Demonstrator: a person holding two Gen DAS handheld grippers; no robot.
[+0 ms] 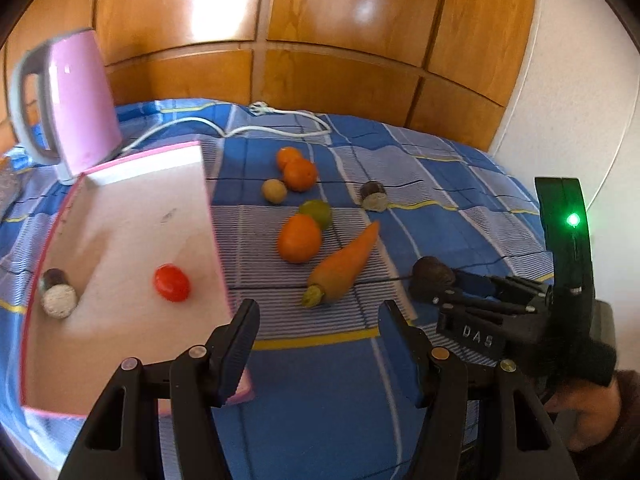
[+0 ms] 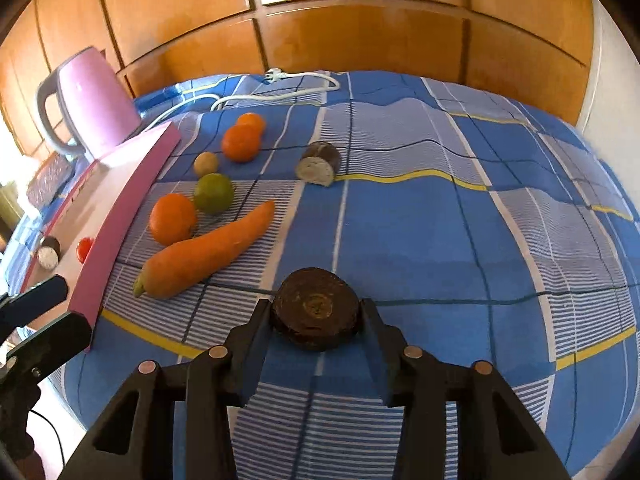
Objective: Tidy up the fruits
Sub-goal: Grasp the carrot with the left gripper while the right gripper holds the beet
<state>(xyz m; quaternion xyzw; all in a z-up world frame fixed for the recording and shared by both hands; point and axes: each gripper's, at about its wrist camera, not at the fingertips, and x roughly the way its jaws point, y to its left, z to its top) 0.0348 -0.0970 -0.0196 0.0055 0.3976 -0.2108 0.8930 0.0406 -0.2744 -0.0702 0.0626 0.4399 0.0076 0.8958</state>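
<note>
The right gripper (image 2: 316,312) pinched a dark brown round fruit (image 2: 315,311) between both fingers, low over the blue checked cloth (image 2: 440,240). The left gripper (image 1: 318,322) stood spread, gripping nothing, beside the pink-rimmed white tray (image 1: 120,240). That tray contained a small red tomato (image 1: 172,282) and a dark cut fruit with white flesh (image 1: 58,294). A long orange carrot (image 2: 208,250), three oranges, a green lime (image 2: 213,193) and a pink kettle (image 2: 100,104) lay beyond

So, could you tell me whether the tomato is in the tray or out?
In: the tomato lies on the tray floor, inside its pink rim.
</note>
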